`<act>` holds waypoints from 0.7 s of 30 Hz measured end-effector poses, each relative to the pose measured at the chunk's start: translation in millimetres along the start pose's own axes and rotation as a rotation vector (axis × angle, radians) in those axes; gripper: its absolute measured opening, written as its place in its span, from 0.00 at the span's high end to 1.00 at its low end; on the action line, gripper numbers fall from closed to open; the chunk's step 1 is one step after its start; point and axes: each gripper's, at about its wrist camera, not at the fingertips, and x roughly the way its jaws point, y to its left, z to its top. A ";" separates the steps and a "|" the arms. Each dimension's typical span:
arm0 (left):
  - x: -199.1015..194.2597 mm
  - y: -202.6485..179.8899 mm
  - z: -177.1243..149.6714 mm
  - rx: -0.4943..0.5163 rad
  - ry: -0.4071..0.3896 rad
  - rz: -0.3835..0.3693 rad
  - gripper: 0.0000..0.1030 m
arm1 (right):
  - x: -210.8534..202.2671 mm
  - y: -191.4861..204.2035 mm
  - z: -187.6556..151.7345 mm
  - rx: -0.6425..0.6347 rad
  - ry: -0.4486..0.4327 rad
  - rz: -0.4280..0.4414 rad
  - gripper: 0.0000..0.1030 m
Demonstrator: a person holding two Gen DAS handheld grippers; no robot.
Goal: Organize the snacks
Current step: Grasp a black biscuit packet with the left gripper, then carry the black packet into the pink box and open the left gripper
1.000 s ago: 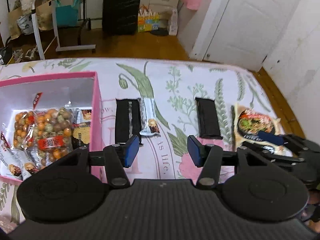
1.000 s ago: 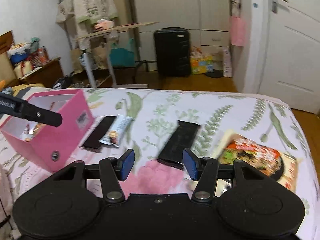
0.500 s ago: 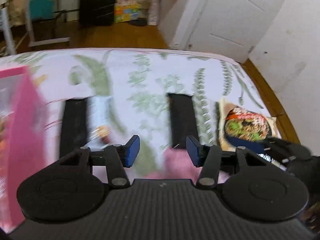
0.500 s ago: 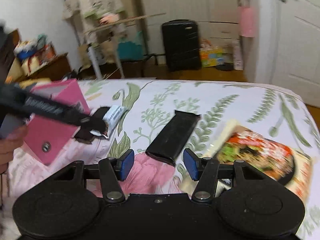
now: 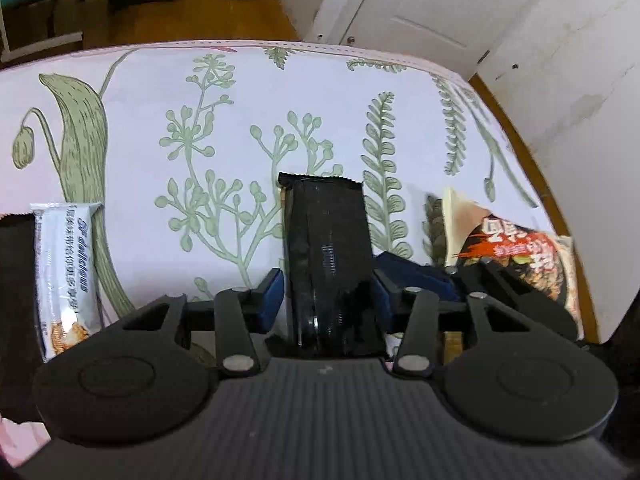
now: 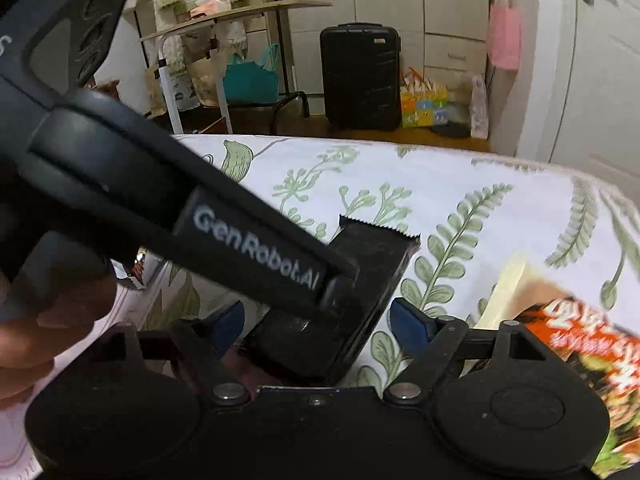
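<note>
The left gripper [image 5: 329,299] sits low over the leaf-print bedspread [image 5: 248,112] with the black snack packet [image 5: 328,248] running lengthwise between its blue pads [image 5: 273,299]. Its jaws have just been closing, and the pads now stand right against the packet's two long edges; whether they press hard enough to hold it, I cannot tell. The near end of the packet disappears under the gripper body, and its crimped far end points toward the foot of the bed.

The right gripper [image 6: 318,322] comes in from the other side of the same black snack packet. Its jaws have just been opening and stand wide, with a clear gap on the right between pad and packet; nothing is gripped there. The left gripper's black finger crosses in front of it and lies over the packet. A hand [image 6: 24,344] shows at the left edge of the right wrist view.

Just right of the black snack packet lies a noodle bag [image 5: 532,256] with a red and black print, partly behind the right gripper's arm. Well to the left of the packet lies a white snack bar [image 5: 66,272], with another black packet [image 5: 16,280] touching its left side.

Beyond the packet, past the bed's edge, stand a black suitcase [image 6: 360,76], a colourful box [image 6: 423,106], a folding table [image 6: 236,14] and a white door [image 5: 420,12].
</note>
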 end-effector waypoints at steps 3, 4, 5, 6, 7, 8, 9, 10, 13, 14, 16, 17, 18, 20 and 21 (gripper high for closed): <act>-2.4 0.9 -3.3 -0.008 0.027 -0.018 0.60 | -2.0 12.3 -5.8 -0.122 0.022 0.010 0.22; -5.3 1.4 -6.2 -0.024 0.038 -0.034 0.60 | -5.1 12.4 -6.5 -0.128 0.027 0.020 0.22; -8.4 1.0 -8.6 -0.034 0.038 -0.042 0.60 | -9.3 8.5 -6.4 -0.089 0.038 0.047 0.23; -12.8 -0.7 -12.3 -0.040 0.037 -0.049 0.60 | -15.1 5.6 -6.3 -0.043 0.042 0.067 0.24; -16.5 -2.7 -16.2 -0.044 0.041 -0.048 0.60 | -20.9 5.5 -6.6 -0.016 0.046 0.077 0.24; -19.9 -4.9 -20.1 -0.047 0.048 -0.045 0.60 | -25.8 7.7 -6.8 -0.012 0.053 0.082 0.24; -23.6 -7.1 -24.1 -0.046 0.053 -0.042 0.60 | -32.2 12.3 -7.6 -0.021 0.056 0.085 0.25; -28.9 -9.5 -29.3 -0.046 0.057 -0.042 0.60 | -37.6 16.4 -8.3 -0.031 0.055 0.084 0.25; -42.5 -13.3 -42.4 -0.044 0.084 -0.056 0.60 | -53.7 29.4 -13.0 -0.062 0.059 0.051 0.35; -47.0 -13.6 -47.0 -0.041 0.085 -0.060 0.60 | -58.3 32.9 -15.1 -0.067 0.068 0.060 0.35; -55.2 -12.8 -55.5 -0.053 0.079 -0.060 0.60 | -63.8 32.5 -18.7 -0.039 0.067 0.080 0.36; -58.6 -12.5 -58.2 -0.060 0.080 -0.059 0.60 | -66.2 32.0 -20.2 -0.023 0.067 0.090 0.36; -62.8 -12.7 -61.9 -0.066 0.078 -0.056 0.60 | -68.5 32.3 -22.2 -0.009 0.070 0.096 0.37; -72.2 -15.1 -67.2 -0.067 0.076 -0.045 0.60 | -75.5 36.5 -24.4 -0.011 0.064 0.092 0.37; -78.4 -17.1 -70.1 -0.062 0.074 -0.037 0.60 | -77.5 38.2 -24.3 -0.019 0.060 0.087 0.37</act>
